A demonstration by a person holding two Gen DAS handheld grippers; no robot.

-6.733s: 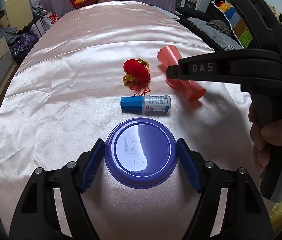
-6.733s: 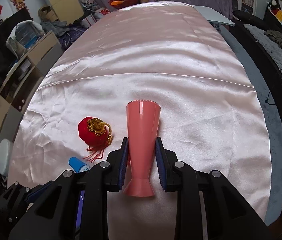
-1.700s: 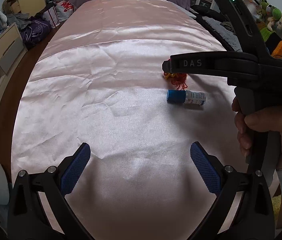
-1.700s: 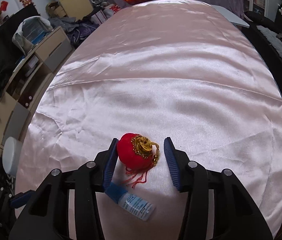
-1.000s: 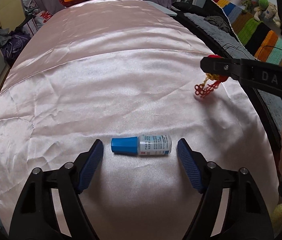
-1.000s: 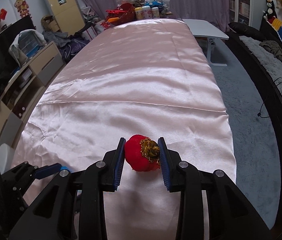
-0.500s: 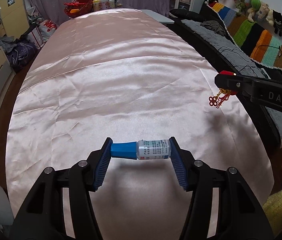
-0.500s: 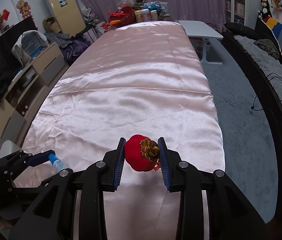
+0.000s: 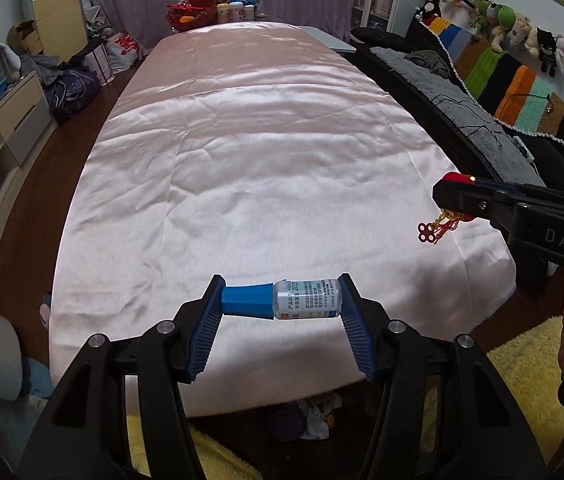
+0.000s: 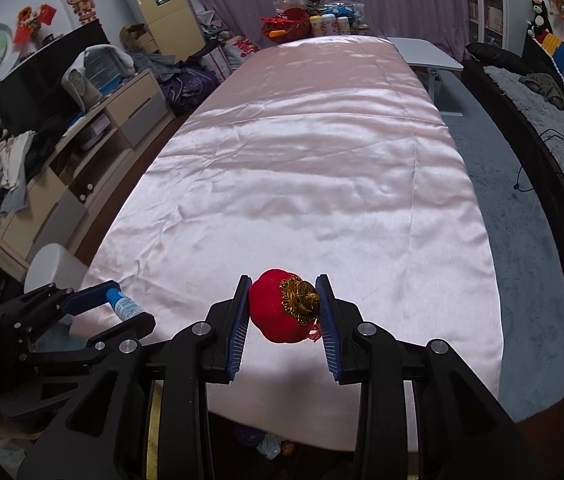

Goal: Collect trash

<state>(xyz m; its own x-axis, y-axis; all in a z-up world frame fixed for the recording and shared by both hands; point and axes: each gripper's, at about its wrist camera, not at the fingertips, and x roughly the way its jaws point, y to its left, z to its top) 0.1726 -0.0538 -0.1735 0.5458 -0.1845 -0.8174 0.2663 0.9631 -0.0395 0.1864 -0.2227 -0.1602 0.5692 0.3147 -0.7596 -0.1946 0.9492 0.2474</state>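
My left gripper (image 9: 279, 307) is shut on a small white bottle with a blue cap (image 9: 282, 305), held sideways above the near edge of the pink satin table (image 9: 265, 160). My right gripper (image 10: 284, 310) is shut on a red lantern ornament with a gold cap (image 10: 282, 311), also lifted over the near edge. In the left wrist view the right gripper (image 9: 458, 202) is at the right with the ornament's tassel (image 9: 436, 230) hanging below it. In the right wrist view the left gripper and bottle (image 10: 123, 307) show at lower left.
Trash lies on the floor under the near table edge (image 9: 306, 416). A white bin (image 10: 55, 270) stands left of the table. A red basket and bottles (image 9: 217, 8) sit at the far end. A dark sofa (image 9: 462, 92) runs along the right, drawers (image 10: 121, 120) on the left.
Both grippers have drawn back toward the near table edge and risen with their objects. Earlier the left closed on the bottle and the right on the ornament.
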